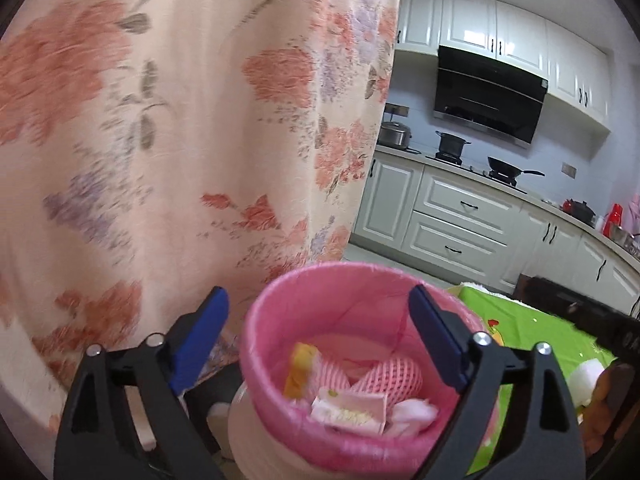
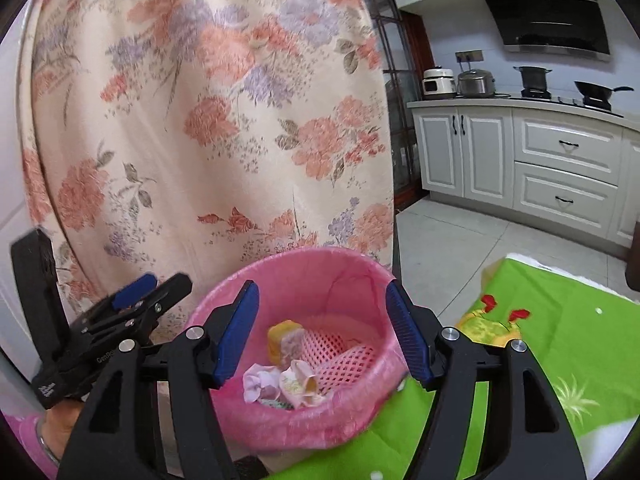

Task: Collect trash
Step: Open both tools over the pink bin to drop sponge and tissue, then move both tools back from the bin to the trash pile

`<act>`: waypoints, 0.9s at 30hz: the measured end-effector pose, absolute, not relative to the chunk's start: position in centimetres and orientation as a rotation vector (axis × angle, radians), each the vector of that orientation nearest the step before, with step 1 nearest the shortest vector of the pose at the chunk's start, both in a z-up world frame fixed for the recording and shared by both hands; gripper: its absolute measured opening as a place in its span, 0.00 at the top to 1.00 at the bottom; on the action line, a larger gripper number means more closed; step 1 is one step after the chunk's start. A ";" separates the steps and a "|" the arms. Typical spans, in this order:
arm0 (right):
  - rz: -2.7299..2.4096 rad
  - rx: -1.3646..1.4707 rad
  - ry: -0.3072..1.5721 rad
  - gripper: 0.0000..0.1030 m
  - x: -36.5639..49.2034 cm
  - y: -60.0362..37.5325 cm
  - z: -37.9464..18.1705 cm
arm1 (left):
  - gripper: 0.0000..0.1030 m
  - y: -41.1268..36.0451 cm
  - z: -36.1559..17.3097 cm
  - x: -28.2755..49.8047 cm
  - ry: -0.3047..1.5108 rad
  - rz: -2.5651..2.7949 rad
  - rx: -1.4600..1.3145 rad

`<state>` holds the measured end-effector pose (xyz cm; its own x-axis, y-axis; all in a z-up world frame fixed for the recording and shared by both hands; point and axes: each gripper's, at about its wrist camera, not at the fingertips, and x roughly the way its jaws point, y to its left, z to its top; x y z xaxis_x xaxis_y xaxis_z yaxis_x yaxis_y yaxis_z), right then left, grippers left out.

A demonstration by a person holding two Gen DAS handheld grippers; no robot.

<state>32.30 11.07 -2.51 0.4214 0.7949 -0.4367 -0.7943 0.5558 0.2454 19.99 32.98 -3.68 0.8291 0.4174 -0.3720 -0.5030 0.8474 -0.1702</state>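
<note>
both the left gripper (image 1: 318, 332) and the right gripper (image 2: 320, 328) are spread wide above one pink bin (image 2: 296, 424), holding nothing. one flowery curtain (image 2: 208, 120) hangs just behind; open floor (image 2: 452, 248) lies right.

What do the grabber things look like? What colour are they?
Both are black plastic with silver bolts and blue ribbed pads on the fingers. The left gripper and right gripper match. The left one's body carries small white lettering, too blurred to read. A pink sleeve and a bracelet show at the left wrist.
</note>
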 end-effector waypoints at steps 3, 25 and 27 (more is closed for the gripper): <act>0.973 -0.001 0.545 0.38 30.7 8.4 -2.5 | 0.05 31.2 -4.1 18.0 0.334 0.498 -0.263; 0.611 0.000 0.614 0.33 23.9 -10.1 -7.6 | 0.05 13.2 -6.5 15.9 0.369 0.205 -0.169; 0.561 0.018 0.628 0.31 24.0 -12.1 -8.2 | 0.05 12.5 -6.8 16.0 0.367 0.216 -0.183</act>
